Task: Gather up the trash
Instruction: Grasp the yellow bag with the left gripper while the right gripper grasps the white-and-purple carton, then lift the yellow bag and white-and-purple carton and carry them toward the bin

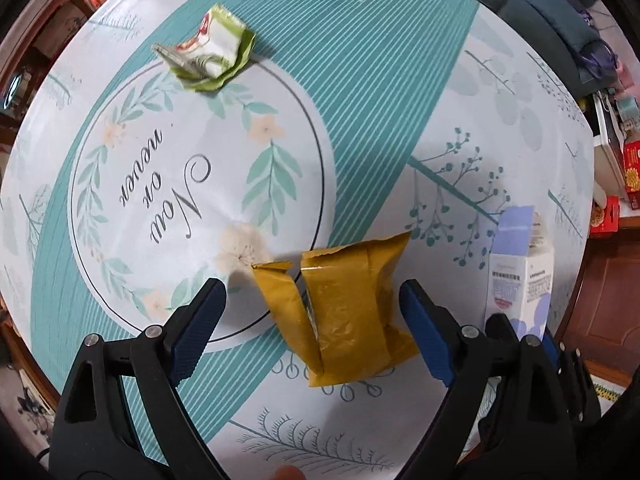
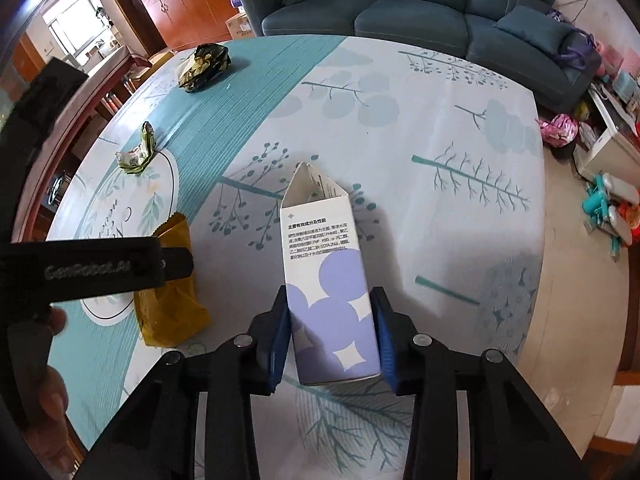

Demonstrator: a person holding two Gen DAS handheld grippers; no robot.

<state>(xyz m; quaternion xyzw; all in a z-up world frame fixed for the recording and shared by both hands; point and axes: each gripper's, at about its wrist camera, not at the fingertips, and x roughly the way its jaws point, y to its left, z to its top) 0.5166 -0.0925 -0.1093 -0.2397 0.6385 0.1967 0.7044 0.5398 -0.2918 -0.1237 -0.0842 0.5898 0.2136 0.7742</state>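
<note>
A torn mustard-yellow wrapper [image 1: 344, 312] lies flat on the tablecloth. My left gripper [image 1: 312, 285] hangs straight over it, open, with one blue pad on each side and neither touching it. A white and purple carton [image 2: 320, 240] lies on its side to the right. My right gripper [image 2: 330, 292] is shut on it, both blue pads against its side walls near the bottom end. In the right wrist view the left gripper's black finger [image 2: 176, 264] crosses the yellow wrapper [image 2: 172, 320]. The carton [image 1: 520, 272] also shows at the right of the left wrist view.
A crumpled green and white wrapper [image 1: 208, 52] [image 2: 136, 152] lies farther back on the left. A dark green crumpled bag [image 2: 204, 66] sits near the far rim. The round table [image 2: 460, 120] has a teal-patterned cloth. A blue sofa [image 2: 400, 8] stands behind, and toys [image 2: 612, 208] litter the floor at right.
</note>
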